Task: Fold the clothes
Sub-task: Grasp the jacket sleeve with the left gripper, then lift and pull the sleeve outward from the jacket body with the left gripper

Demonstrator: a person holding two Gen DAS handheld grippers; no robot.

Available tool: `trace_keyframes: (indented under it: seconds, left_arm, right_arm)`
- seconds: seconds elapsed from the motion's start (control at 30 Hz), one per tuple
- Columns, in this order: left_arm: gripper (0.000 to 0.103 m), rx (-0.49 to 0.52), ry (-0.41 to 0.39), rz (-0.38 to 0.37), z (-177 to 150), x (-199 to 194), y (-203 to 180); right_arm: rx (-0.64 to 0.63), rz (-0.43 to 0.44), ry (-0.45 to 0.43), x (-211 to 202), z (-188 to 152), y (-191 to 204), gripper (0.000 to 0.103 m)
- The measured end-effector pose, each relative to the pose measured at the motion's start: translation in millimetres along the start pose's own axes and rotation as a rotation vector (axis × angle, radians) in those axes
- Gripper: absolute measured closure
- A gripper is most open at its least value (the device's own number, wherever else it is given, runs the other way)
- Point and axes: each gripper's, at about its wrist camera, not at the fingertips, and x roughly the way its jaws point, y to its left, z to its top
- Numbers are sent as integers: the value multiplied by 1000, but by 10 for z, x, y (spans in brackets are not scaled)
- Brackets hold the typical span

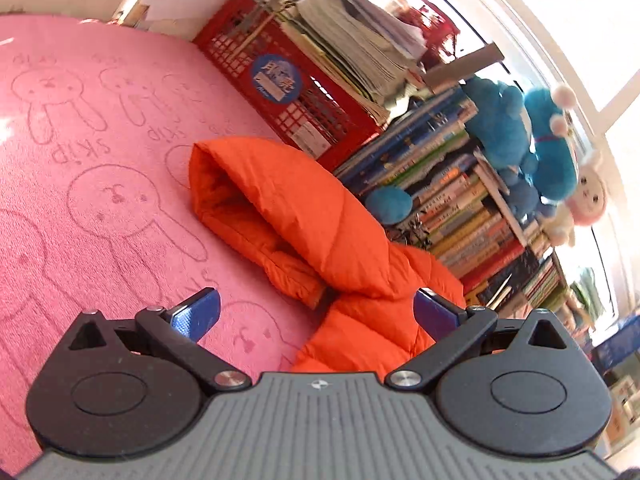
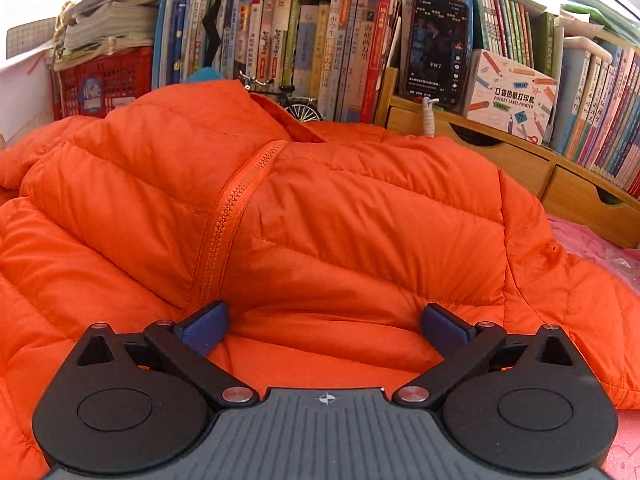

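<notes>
Orange puffer jacket spread front-up on pink towel, zipped, hood at 12 o'clock of left claw. No fold visible; sleeves, body remain. Left claw released, empty. Right claw released, low over jacket chest.

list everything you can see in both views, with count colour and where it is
puffer jacket: one, orange, zipped, spread on the pink cover
cover: one, pink with rabbit print, under the jacket
crate: one, red, behind the hood, papers stacked on top
books: many, mixed colours, shelved behind the jacket
plush toys: several, blue, one pink and white, on the books
phone: one, black, screen lit, propped on the wooden drawer unit
label printer box: one, white, on the drawer unit
model bicycle: one, dark, before the books
left gripper: fingers open, empty
right gripper: fingers open, over the jacket
</notes>
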Motion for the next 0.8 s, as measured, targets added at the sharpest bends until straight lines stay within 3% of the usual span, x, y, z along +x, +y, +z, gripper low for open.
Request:
trace_keyframes:
  seconds: [0.07,0.17,0.27,0.3,0.33,0.43,0.53,0.63,0.73,0.8]
  left_arm:
    - [1,-124,4,-44,232,146,169]
    - [1,-223,-7,-7,467,451,282]
    - [8,-287,-43,44,624,714,314]
    - [24,-300,-57,52,674,780,305]
    - [50,-309,-70,58,724,840,289]
    - [80,-298,-104,72,862,982,127]
    - [83,-134,-129,69,964,1034,-312]
    - [85,135,-121,60,826,1062,-904]
    - [89,428,-51,-82,379,970,-1463]
    - [89,581,43,-181,-10,881,-1704]
  right_arm:
    - [3,2,2,11,3,-3,0]
    - [0,-3,2,17,0,4,0]
    - [-2,-7,2,19,-3,9,0]
    - [-2,-8,2,20,-4,12,0]
    - [-2,-7,2,22,-5,11,0]
    - [3,-6,4,29,-6,5,0]
    - [4,-6,4,32,-3,7,0]
    - [9,-3,6,35,0,3,0]
    - [21,6,9,37,1,-12,0]
    - [30,12,11,37,2,-21,0]
